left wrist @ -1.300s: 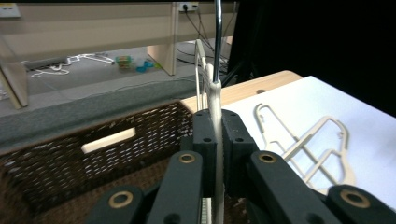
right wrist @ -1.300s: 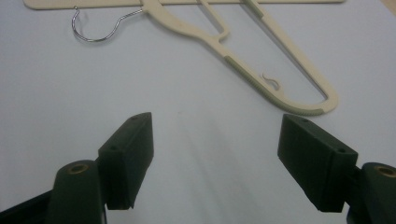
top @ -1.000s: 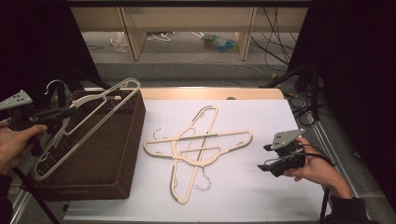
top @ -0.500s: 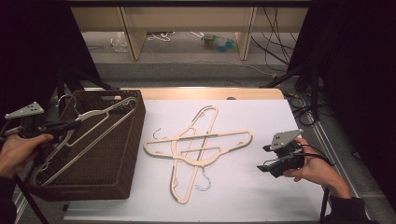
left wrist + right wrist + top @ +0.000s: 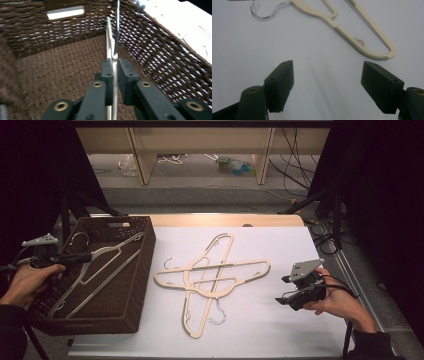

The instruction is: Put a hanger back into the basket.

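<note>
Two jaws around hanger (image 5: 114, 62) (loosening)

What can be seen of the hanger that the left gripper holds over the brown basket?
The hanger is cream-coloured, it looks like plastic, with a thin metal hook at its neck. It lies slanted inside the brown woven basket, one end down toward the near corner. The left gripper has its pads on either side of the neck; its jaws have just been opening a little, yet the neck still sits between them. Whether it rests on the basket floor is unclear.

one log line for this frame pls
left gripper: jaws just opening, hanger between them, in wicker basket | right gripper: open, idle | crossed hangers on table
</note>
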Motion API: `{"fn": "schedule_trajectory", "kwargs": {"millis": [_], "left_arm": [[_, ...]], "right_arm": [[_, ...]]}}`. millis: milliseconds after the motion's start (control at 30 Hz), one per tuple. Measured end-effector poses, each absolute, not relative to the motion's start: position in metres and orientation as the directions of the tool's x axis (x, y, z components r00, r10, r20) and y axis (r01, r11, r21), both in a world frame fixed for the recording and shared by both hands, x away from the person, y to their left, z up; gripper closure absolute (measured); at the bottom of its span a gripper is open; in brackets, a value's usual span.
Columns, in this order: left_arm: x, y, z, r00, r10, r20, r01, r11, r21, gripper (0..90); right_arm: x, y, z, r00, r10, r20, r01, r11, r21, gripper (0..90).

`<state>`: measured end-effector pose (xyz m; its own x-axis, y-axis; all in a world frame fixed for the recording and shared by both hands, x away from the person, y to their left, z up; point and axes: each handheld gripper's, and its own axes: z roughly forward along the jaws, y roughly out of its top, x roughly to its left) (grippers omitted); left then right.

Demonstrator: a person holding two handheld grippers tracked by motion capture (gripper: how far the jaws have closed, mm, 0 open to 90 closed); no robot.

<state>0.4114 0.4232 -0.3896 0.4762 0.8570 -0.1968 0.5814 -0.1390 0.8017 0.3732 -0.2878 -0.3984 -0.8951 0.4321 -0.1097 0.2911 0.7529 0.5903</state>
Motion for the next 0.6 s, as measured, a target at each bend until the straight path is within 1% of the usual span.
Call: {"fn": "schedule_trajectory", "kwargs": {"millis": [67, 100, 133, 167, 200, 233, 267, 300, 367, 400, 433, 467, 533, 567, 600], "left_arm": [[0.410, 0.426, -0.389, 0.456, 0.875, -0.165, 0.585, -0.154, 0.797, 80.0], [0.408, 0.427, -0.389, 0.447, 0.879, -0.166, 0.590, -0.150, 0.794, 78.7], [0.407, 0.427, -0.389, 0.435, 0.885, -0.165, 0.592, -0.143, 0.793, 74.6], [0.405, 0.427, -0.388, 0.426, 0.893, -0.144, 0.584, -0.150, 0.797, 72.3], [0.404, 0.428, -0.388, 0.435, 0.891, -0.133, 0.580, -0.164, 0.798, 72.3], [0.401, 0.426, -0.386, 0.422, 0.903, -0.085, 0.576, -0.195, 0.794, 71.6], [0.400, 0.425, -0.386, 0.411, 0.911, -0.045, 0.577, -0.222, 0.786, 68.7], [0.398, 0.422, -0.385, 0.400, 0.916, -0.037, 0.581, -0.222, 0.783, 64.8], [0.395, 0.416, -0.382, 0.388, 0.919, -0.070, 0.583, -0.186, 0.791, 58.0], [0.392, 0.412, -0.378, 0.369, 0.927, -0.071, 0.579, -0.169, 0.798, 55.7], [0.390, 0.409, -0.375, 0.360, 0.931, -0.059, 0.570, -0.169, 0.804, 51.0], [0.386, 0.404, -0.371, 0.342, 0.937, -0.070, 0.549, -0.139, 0.824, 47.9], [0.375, 0.391, -0.362, 0.353, 0.928, -0.118, 0.503, -0.082, 0.860, 44.0], [0.371, 0.385, -0.358, 0.360, 0.925, -0.120, 0.486, -0.076, 0.871, 44.0], [0.363, 0.373, -0.352, 0.377, 0.918, -0.121, 0.455, -0.069, 0.888, 42.0]], "right_arm": [[0.373, -0.288, -0.398, -0.895, 0.432, -0.109, 0.291, 0.753, 0.590, 27.0], [0.373, -0.288, -0.399, -0.895, 0.432, -0.109, 0.291, 0.753, 0.590, 27.0], [0.373, -0.288, -0.399, -0.895, 0.432, -0.107, 0.293, 0.754, 0.588, 27.0], [0.373, -0.287, -0.399, -0.895, 0.432, -0.109, 0.293, 0.754, 0.589, 26.9], [0.373, -0.287, -0.399, -0.895, 0.432, -0.109, 0.293, 0.754, 0.589, 26.9], [0.374, -0.287, -0.399, -0.896, 0.430, -0.108, 0.291, 0.754, 0.589, 27.0], [0.374, -0.287, -0.399, -0.896, 0.431, -0.108, 0.291, 0.754, 0.589, 26.9], [0.374, -0.287, -0.400, -0.896, 0.431, -0.110, 0.291, 0.754, 0.589, 26.9], [0.374, -0.286, -0.400, -0.897, 0.429, -0.108, 0.291, 0.756, 0.586, 26.9], [0.374, -0.285, -0.400, -0.898, 0.428, -0.104, 0.292, 0.755, 0.587, 26.9], [0.374, -0.285, -0.401, -0.899, 0.425, -0.104, 0.288, 0.755, 0.589, 26.9], [0.374, -0.284, -0.401, -0.900, 0.424, -0.104, 0.287, 0.755, 0.590, 26.9], [0.374, -0.283, -0.402, -0.901, 0.420, -0.107, 0.283, 0.756, 0.590, 26.8], [0.374, -0.283, -0.402, -0.901, 0.420, -0.107, 0.283, 0.756, 0.590, 26.8], [0.374, -0.283, -0.402, -0.901, 0.420, -0.107, 0.282, 0.757, 0.589, 26.8]]}}
